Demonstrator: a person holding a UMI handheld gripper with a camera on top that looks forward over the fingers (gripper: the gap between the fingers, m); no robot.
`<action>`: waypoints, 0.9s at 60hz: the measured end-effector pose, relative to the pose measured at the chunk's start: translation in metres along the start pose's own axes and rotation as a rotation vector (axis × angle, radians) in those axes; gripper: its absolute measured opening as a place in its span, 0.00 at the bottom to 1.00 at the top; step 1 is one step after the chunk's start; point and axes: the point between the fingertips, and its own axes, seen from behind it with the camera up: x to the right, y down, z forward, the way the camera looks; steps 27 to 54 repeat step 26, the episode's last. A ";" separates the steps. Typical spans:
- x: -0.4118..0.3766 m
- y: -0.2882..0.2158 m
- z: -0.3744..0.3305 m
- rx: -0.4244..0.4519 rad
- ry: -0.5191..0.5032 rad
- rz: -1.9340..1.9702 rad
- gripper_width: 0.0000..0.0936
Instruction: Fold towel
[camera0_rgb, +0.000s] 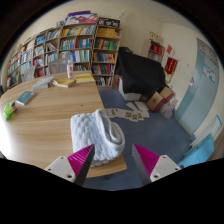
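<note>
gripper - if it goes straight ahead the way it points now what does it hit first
Most likely the towel, bunched at the table's edge just ahead of the open gripper, nearest its left finger. Depth is hard to judge; a line between the fingers may pass beside it toward the floor.

Towel (97, 134): one item, which we record as white with a ribbed or looped texture. State: bunched and partly folded into a thick, rumpled bundle, its layers showing along the near side. Position: we place it on the wooden table's corner, close to the edge. We cannot tell how many folds it holds.
</note>
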 end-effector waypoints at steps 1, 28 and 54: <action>0.000 0.002 -0.008 -0.001 -0.013 0.022 0.84; -0.089 0.027 -0.158 -0.036 -0.184 0.189 0.87; -0.089 0.027 -0.158 -0.036 -0.184 0.189 0.87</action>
